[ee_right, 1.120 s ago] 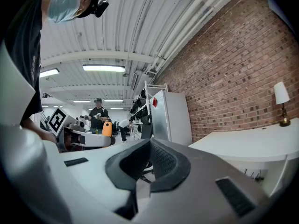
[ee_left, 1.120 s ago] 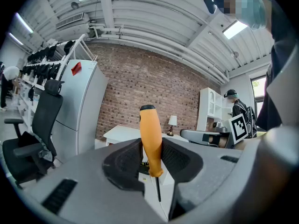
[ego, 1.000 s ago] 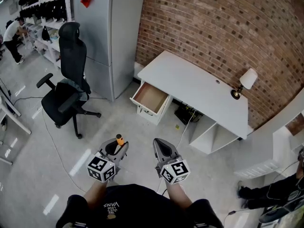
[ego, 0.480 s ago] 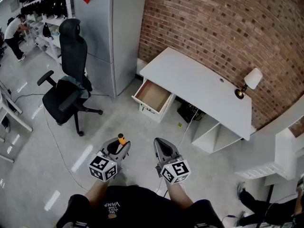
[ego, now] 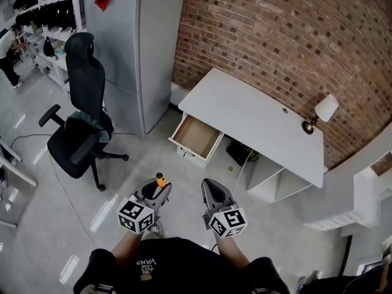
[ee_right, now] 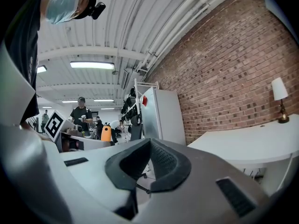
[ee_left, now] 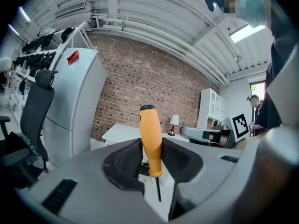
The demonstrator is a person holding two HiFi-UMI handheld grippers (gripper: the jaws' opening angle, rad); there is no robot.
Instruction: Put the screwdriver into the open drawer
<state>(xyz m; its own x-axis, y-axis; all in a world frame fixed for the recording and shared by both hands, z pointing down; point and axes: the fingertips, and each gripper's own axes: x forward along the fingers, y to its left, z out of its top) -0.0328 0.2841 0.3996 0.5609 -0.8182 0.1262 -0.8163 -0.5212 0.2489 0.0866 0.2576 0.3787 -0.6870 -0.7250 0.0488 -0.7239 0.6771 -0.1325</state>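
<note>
My left gripper (ego: 160,192) (ee_left: 150,158) is shut on the screwdriver (ee_left: 150,139), whose orange handle (ego: 160,180) stands upright above the jaws, with the thin dark shaft pointing down between them. My right gripper (ego: 211,193) (ee_right: 145,171) is shut with nothing in it, held beside the left one over the floor. The open drawer (ego: 196,136) has a wooden inside and hangs out from the left end of the white desk (ego: 254,119), well ahead of both grippers. In the right gripper view the orange handle (ee_right: 106,133) shows at the left.
A black office chair (ego: 76,121) stands at the left beside a tall grey cabinet (ego: 136,41). A small lamp (ego: 318,114) sits on the desk's right end against the brick wall. White shelving (ego: 269,177) is under the desk. A person stands by racks at far left.
The view has shifted slightly toward the desk: both grippers sit a little farther forward, and the chair and cabinet have slid left. The left gripper's hold on the screwdriver is unchanged.
</note>
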